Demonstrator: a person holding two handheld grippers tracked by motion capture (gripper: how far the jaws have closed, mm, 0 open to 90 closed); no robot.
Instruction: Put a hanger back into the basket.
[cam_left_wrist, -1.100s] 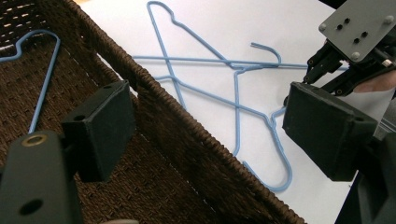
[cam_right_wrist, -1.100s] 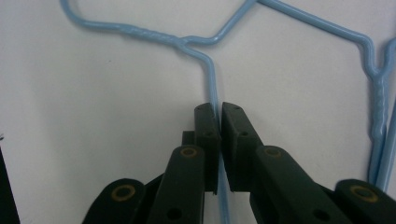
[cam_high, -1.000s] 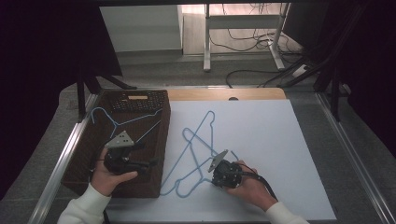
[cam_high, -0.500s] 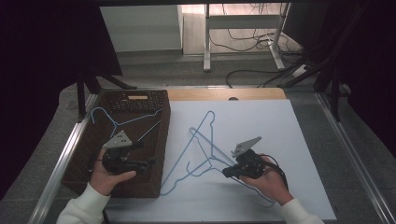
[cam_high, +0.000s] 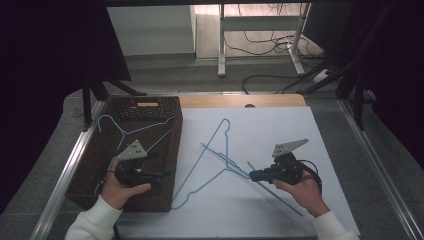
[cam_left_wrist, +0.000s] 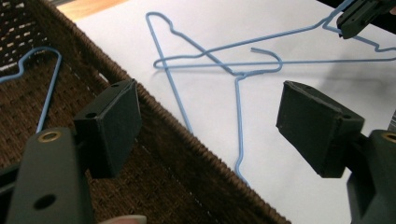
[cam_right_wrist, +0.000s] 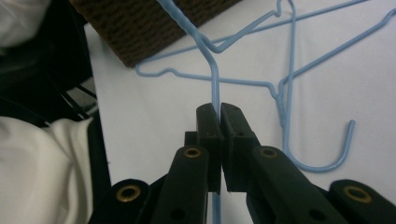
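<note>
At nine o'clock, the left gripper hovers over the basket — jaws apart, just narrowing, nothing between them. At four o'clock, the right gripper is clamped on a blue hanger — lying on the white sheet.

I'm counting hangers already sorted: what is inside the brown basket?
One blue wire hanger lies inside the basket, hook toward its far left corner. A dark flat thing sits at its far end. The left tongs and hand cover part of the basket floor.

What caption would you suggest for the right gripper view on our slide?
Right gripper shut on a blue wire hanger above the white sheet.
</note>
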